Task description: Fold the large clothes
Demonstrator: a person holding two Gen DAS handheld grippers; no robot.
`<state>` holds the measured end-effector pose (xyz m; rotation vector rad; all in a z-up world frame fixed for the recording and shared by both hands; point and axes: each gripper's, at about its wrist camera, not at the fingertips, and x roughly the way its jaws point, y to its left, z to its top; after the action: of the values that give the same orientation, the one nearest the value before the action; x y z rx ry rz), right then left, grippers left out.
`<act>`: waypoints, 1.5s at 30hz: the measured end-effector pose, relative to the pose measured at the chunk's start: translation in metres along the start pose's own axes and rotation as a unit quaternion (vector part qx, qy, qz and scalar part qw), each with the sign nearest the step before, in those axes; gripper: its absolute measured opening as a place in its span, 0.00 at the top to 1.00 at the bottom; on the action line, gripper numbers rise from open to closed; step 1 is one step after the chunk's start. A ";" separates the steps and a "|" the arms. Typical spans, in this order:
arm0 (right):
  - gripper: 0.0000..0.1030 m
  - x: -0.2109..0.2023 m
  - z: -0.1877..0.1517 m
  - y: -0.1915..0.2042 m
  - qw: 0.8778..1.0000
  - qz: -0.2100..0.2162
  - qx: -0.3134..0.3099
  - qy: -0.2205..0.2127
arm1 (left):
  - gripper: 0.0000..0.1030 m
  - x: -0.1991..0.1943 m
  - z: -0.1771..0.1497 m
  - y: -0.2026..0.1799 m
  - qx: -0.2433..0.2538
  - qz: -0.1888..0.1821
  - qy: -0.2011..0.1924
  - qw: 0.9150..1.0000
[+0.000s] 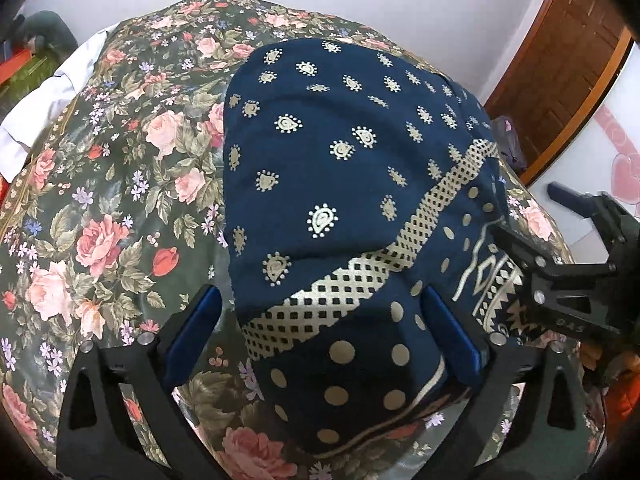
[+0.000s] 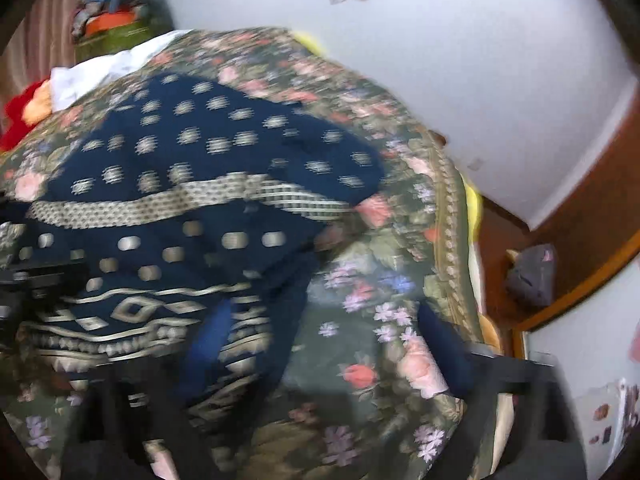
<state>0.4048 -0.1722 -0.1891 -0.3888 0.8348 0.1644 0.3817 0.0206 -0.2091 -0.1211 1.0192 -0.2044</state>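
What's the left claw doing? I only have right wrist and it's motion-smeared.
Observer: Left claw is open. Its fingers straddle the near corner of the blue garment without pinching it.
Operator: And my right claw, is it gripping cloth?
Observer: No. From the left wrist view, right claw is open at the garment's right edge. Its lower finger meets the patterned border and its upper finger is clear above the floral bedspread.
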 end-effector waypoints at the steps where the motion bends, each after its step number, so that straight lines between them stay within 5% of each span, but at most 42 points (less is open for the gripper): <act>1: 0.08 0.004 -0.001 -0.009 0.999 0.032 0.023 0.011 | 0.00 0.001 0.000 0.002 -0.006 -0.006 0.002 1.000; 6: 0.08 0.010 0.001 -0.048 0.983 0.131 0.120 0.047 | 0.01 -0.009 0.000 0.002 -0.005 -0.004 0.000 1.000; 10: 0.08 -0.002 0.009 -0.057 0.976 0.170 0.131 0.033 | 0.01 -0.035 0.006 -0.007 0.044 0.032 -0.040 0.998; 14: 0.07 0.006 0.023 -0.054 0.968 0.206 0.137 0.037 | 0.01 -0.041 0.023 0.006 0.034 0.038 -0.055 0.997; 19: 0.07 0.042 0.037 -0.044 0.957 0.238 0.145 0.076 | 0.01 -0.012 0.044 0.038 -0.046 -0.017 0.000 0.999; 23: 0.07 0.072 0.044 -0.038 0.946 0.270 0.149 0.098 | 0.01 0.015 0.055 0.054 -0.102 -0.084 0.030 0.991; 30: 0.07 0.105 0.049 -0.029 0.920 0.337 0.167 0.113 | 0.01 0.049 0.065 0.057 -0.111 -0.146 0.043 0.982; 35: 0.08 0.111 0.052 -0.022 0.912 0.361 0.171 0.098 | 0.01 0.061 0.067 0.067 -0.125 -0.193 0.052 0.972; 39: 0.22 0.114 0.052 -0.019 0.904 0.376 0.182 0.093 | 0.14 0.066 0.064 0.072 -0.141 -0.230 0.057 0.961; 45: 0.60 0.100 0.050 -0.022 0.896 0.394 0.186 0.085 | 0.30 0.045 0.060 0.059 -0.120 -0.208 0.031 0.970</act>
<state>0.5122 -0.1732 -0.2281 0.3254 1.1384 0.7193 0.4624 0.0686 -0.2274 -0.5532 1.0700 -0.4684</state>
